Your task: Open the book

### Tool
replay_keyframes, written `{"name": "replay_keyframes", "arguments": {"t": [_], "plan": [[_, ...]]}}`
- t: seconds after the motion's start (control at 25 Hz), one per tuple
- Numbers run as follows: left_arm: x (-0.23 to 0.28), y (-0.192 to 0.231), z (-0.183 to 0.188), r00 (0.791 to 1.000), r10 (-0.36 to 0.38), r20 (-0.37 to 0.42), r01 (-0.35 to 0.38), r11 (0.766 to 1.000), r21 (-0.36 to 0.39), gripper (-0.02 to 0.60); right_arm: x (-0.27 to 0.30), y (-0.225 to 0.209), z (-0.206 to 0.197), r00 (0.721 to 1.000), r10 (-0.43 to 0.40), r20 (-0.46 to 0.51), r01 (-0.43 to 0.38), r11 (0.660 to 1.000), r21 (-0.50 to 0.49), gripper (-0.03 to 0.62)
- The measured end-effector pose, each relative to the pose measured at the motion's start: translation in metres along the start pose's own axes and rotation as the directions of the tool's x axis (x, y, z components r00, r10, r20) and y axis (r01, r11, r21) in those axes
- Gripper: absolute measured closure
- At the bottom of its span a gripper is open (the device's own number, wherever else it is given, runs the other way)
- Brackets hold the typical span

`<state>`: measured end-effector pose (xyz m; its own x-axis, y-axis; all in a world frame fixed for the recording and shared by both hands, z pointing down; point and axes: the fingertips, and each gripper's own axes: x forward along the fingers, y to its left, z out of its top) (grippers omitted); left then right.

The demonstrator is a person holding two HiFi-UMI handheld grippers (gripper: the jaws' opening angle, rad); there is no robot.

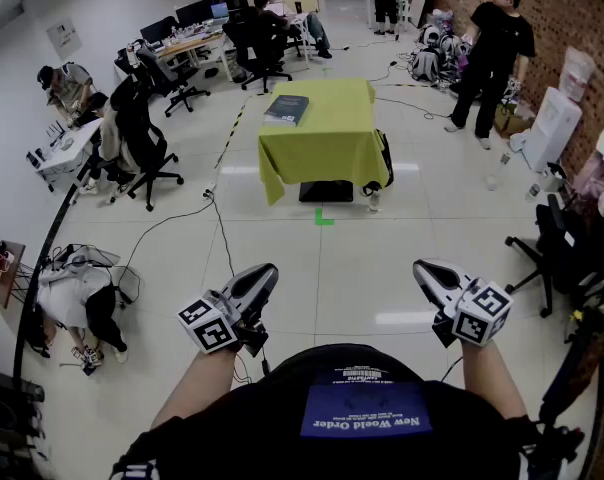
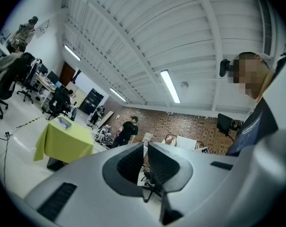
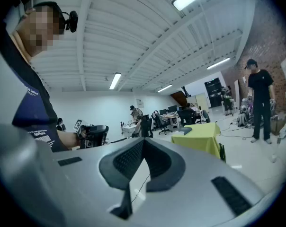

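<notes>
A dark closed book (image 1: 287,108) lies near the back left corner of a table draped in a yellow-green cloth (image 1: 322,143), several steps ahead of me. Both grippers hang close to my body, far from the table. My left gripper (image 1: 265,272) is shut with nothing between its jaws. My right gripper (image 1: 423,268) is shut and empty too. The left gripper view has its jaws (image 2: 145,148) closed together, with the table (image 2: 62,143) and book (image 2: 64,122) small at the left. In the right gripper view the jaws (image 3: 142,144) meet at the tip, with the table (image 3: 202,136) and book (image 3: 185,131) beyond.
A person in black (image 1: 499,48) stands at the back right by bags. Office chairs (image 1: 142,153) and desks line the left side. Cables run across the tiled floor, and a green tape mark (image 1: 323,217) sits before the table. A black chair (image 1: 552,253) stands at the right.
</notes>
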<state>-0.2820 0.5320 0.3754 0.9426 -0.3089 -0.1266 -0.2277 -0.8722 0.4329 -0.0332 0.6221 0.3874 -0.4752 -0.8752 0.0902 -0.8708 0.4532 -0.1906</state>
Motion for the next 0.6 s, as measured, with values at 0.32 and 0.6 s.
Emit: {"name": "replay_keyframes", "arguments": {"t": [0.32,0.6], "plan": [[0.022,0.021,0.001,1.0,-0.002,-0.014,0.002,1.0,-0.016,0.551,0.019,-0.024,0.003,1.0,0.007,-0.012,-0.007,1.0,0.008,0.606],[0.028,0.101,0.029,0.999,-0.039,0.01,0.039,0.999,-0.023,0.551,0.101,-0.038,0.019,0.999,-0.014,-0.033,0.013,0.999,-0.041,0.606]]}}
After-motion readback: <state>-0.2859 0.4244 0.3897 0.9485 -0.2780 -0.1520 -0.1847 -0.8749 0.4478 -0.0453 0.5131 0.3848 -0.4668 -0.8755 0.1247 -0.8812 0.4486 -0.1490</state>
